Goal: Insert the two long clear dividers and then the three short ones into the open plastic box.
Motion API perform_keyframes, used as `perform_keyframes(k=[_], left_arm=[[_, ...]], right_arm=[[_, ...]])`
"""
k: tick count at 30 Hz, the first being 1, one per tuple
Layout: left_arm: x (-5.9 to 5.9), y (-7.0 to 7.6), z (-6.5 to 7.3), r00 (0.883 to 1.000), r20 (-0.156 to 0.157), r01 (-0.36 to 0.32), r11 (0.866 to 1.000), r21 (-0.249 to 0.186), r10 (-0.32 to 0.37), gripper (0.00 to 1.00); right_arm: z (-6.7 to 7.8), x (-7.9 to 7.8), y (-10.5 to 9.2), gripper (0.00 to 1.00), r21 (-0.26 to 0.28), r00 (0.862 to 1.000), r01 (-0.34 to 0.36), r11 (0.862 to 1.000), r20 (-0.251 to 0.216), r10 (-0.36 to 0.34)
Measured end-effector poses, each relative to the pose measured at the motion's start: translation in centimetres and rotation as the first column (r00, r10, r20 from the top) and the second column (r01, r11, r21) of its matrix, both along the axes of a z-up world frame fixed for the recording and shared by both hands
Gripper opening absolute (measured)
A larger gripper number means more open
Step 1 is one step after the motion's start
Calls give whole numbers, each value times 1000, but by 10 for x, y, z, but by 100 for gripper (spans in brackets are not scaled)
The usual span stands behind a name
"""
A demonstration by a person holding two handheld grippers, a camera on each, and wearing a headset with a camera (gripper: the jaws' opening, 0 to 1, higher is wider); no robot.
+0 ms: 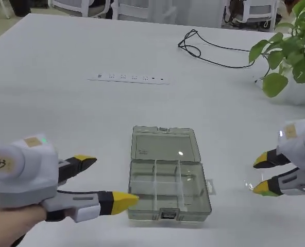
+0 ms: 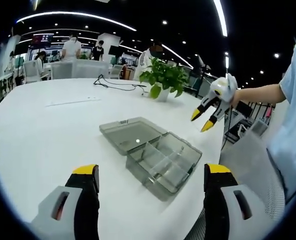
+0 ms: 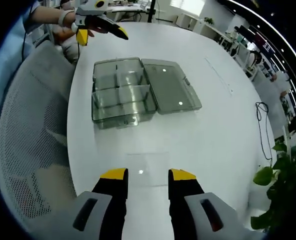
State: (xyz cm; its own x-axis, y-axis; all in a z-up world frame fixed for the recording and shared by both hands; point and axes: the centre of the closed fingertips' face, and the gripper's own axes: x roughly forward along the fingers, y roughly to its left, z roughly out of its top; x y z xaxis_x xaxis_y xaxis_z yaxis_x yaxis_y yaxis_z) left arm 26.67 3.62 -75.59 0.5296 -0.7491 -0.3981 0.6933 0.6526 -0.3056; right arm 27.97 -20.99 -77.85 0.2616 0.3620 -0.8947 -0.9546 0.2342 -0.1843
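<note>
Left jaws: the left gripper point(image 1: 105, 179) is spread wide and empty, just left of the box's near corner.
Right jaws: the right gripper point(image 1: 260, 174) is spread with nothing pinched, to the right of the box and apart from it.
Loose divider: a clear divider point(image 3: 147, 167) lies flat on the tabletop point(image 1: 65, 113) right of the box, just ahead of the right jaws. It is too faint to tell long from short.
Box: the plastic box point(image 1: 142, 211) sits open between the grippers, its lid point(image 1: 165, 144) laid back flat on the far side.
Contents: fitted dividers point(image 1: 155, 175) stand in the tray and split it into cells. Their count is unclear, and the cells look empty.
Risk, pickup: the flat, slick sheet could skate along the tabletop or slip out of the jaws.
Risk, insertion: a tilted sheet could miss its slots and shove the light box.
Beyond the box: a power strip point(image 1: 128, 78).
</note>
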Motion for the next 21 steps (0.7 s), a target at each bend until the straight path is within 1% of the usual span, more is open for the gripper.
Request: perform_keyframes(k=[2,3,4,5,6,7,8,9,10,11,12,14,16,17,18,19,20,21], left_arm=[[4,-1,1,1000,-14,-8,1000,-13,8,86],[5,-2,1,1000,-18,-12,1000,-20,12,85],[8,-3,1,999,-27,-20,1000,-22,20,83],[9,-2,-3,998,-49,-28,1000,-10,28,81],[11,-3,-4,998,-58,-27,1000,-14,26,80],[12,-4,-5,997,-70,-32,999,-20,30,80],[12,-5,-6,995,-97,-42,999,-26,39,80],[13,-6,-5,993,-110,-44,998,-40,40,80],[14,-9,-4,990,-134,-61,996,-71,51,80],[15,-11,-2,987,-152,-70,993,-90,56,80],[16,-14,-1,983,-173,-75,991,-112,55,79],[18,-18,1,981,-187,-79,988,-131,54,77],[19,-24,4,978,-205,-80,984,-156,47,74],[18,-28,5,975,-218,-81,982,-170,43,73],[18,-31,6,971,-236,-83,980,-179,39,73],[19,-36,7,968,-250,-84,977,-197,33,73],[18,-39,7,964,-266,-84,975,-205,27,73],[17,-43,7,961,-276,-77,975,-208,17,71]], right_arm=[[8,-1,13,32,15,1000,-12,1000,10,11],[13,0,22,32,23,999,-40,999,34,39],[16,1,28,32,25,998,-53,998,47,52],[18,0,32,32,24,997,-56,998,51,55],[22,0,40,32,25,996,-71,997,64,69],[23,-1,42,32,26,996,-68,997,63,67],[25,-1,49,32,28,995,-72,997,68,70],[28,-1,54,32,32,994,-80,996,82,77],[30,2,60,32,33,991,-95,995,101,92],[30,2,64,32,33,990,-100,994,107,96],[33,1,71,32,34,986,-118,992,119,114],[36,0,81,32,18,978,-151,988,149,147],[39,-1,90,32,24,974,-164,986,164,158],[39,0,94,32,24,972,-167,986,170,161],[42,0,100,32,19,964,-186,982,195,179],[43,2,103,32,11,960,-187,982,213,181],[44,4,106,32,9,956,-190,982,231,183],[44,5,110,32,2,951,-199,980,243,193]])
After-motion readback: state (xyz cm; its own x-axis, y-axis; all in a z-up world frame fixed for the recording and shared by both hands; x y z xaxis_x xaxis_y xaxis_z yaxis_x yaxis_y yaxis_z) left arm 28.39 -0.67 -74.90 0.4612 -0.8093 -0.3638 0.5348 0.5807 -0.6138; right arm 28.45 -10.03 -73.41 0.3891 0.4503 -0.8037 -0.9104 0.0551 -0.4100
